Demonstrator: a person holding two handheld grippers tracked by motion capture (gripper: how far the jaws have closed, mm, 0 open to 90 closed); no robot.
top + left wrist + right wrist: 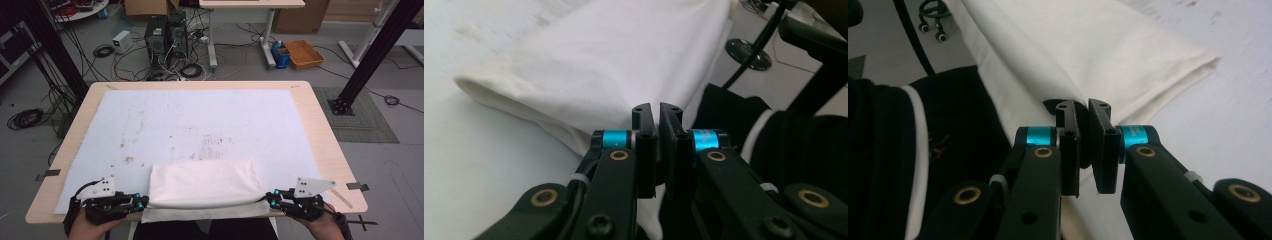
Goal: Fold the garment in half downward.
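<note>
I am looking down on the bench (320,150), which is carrying a pale stained mat (200,125) across nearly its whole top, and at six o'clock on that mat the white cloth (202,185) is lying folded into a thick band, its near edge hanging just over the bench's front lip. By my reading the folding is well along: the cloth is already doubled over, with at least one more fold or a smoothing pass remaining. I am holding the left gripper (141,201) at about seven o'clock, its jaws pressed nearly together and pinching the cloth's left near corner. The right gripper (272,198) is sitting at about five o'clock, jaws likewise closed down to a sliver on the right near corner, cloth caught between them. Beyond the bench, on the floor at one o'clock, an orange tray (303,53) is standing beside a blue box (281,56); I cannot tell what either is holding.
</note>
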